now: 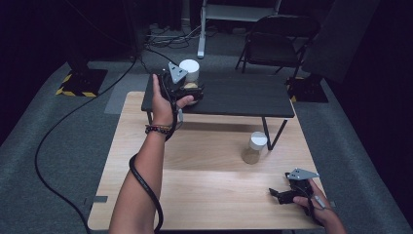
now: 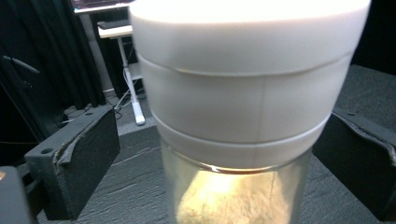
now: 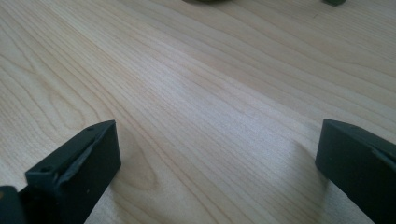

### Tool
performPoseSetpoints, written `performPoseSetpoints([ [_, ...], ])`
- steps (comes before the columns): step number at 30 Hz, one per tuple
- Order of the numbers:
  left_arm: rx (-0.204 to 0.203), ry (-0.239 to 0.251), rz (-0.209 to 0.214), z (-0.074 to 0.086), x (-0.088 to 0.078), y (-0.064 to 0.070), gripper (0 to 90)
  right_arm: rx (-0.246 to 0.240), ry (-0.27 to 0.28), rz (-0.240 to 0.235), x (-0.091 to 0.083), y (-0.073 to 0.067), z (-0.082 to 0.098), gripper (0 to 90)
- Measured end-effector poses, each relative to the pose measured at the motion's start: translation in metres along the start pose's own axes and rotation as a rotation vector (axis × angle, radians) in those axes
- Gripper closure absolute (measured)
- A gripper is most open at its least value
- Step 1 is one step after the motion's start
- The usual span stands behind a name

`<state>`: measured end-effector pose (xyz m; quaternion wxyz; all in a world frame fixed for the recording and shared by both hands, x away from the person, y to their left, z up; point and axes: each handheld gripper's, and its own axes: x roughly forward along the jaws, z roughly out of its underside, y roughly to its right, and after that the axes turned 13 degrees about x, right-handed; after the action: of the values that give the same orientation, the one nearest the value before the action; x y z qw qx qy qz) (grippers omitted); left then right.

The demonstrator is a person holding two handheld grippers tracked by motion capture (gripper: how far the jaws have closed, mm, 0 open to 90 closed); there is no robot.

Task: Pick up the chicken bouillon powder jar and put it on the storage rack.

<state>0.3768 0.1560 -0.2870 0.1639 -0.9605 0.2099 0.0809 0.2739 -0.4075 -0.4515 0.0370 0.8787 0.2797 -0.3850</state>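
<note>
**Inspector:** High view first. Your left gripper (image 1: 191, 90) is up at the black shelf (image 1: 243, 95) that stands on the far part of the counter (image 1: 204, 187). A jar (image 1: 189, 71) with a white lid sits on the shelf's left end, right at your jaws. State of the grip?

**Operator:** Released?

**Inspector:** Confirmed. A second jar (image 1: 254, 147) stands on the counter, just before the shelf's right leg. Your right gripper (image 1: 281, 193) rests low at the counter's near right corner, well apart from both jars.

**Operator:** And the left gripper view?

**Inspector:** The jar (image 2: 247, 112) stands upright on the shelf (image 2: 135, 186) between your jaws, close to the camera. There is a clear gap between the left pad and the glass; the right pad sits close beside the jar, and I cannot tell whether it touches. Pale powder shows through the glass below the lid. You hold nothing.

**Operator:** Right gripper view?

**Inspector:** Your jaws stand wide apart over the bare wood of the counter (image 3: 196, 93), nothing between them.
</note>
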Motion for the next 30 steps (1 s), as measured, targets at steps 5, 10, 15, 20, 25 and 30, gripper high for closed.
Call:
performPoseSetpoints([
  [5,0.012,0.007,-0.009,0.001,-0.005,0.003,1.3,0.000,0.000,0.000,0.000,0.000,0.000,0.0],
  [10,0.066,0.020,-0.018,0.004,-0.014,0.009,1.3,-0.001,0.000,0.000,0.000,0.000,0.000,0.0],
  [15,0.098,0.032,-0.022,0.009,-0.025,0.012,1.5,-0.001,0.000,0.000,0.000,0.000,0.000,0.0],
  [20,0.157,0.044,-0.027,0.014,-0.038,0.017,1.5,-0.001,0.000,0.000,0.000,0.000,0.000,0.0],
  [25,0.191,0.050,-0.004,0.023,-0.053,0.020,1.5,-0.001,0.000,0.000,0.000,0.000,0.000,0.0],
  [30,0.217,0.062,0.020,0.031,-0.067,0.023,1.5,-0.001,0.000,0.000,0.000,0.000,0.000,0.0],
])
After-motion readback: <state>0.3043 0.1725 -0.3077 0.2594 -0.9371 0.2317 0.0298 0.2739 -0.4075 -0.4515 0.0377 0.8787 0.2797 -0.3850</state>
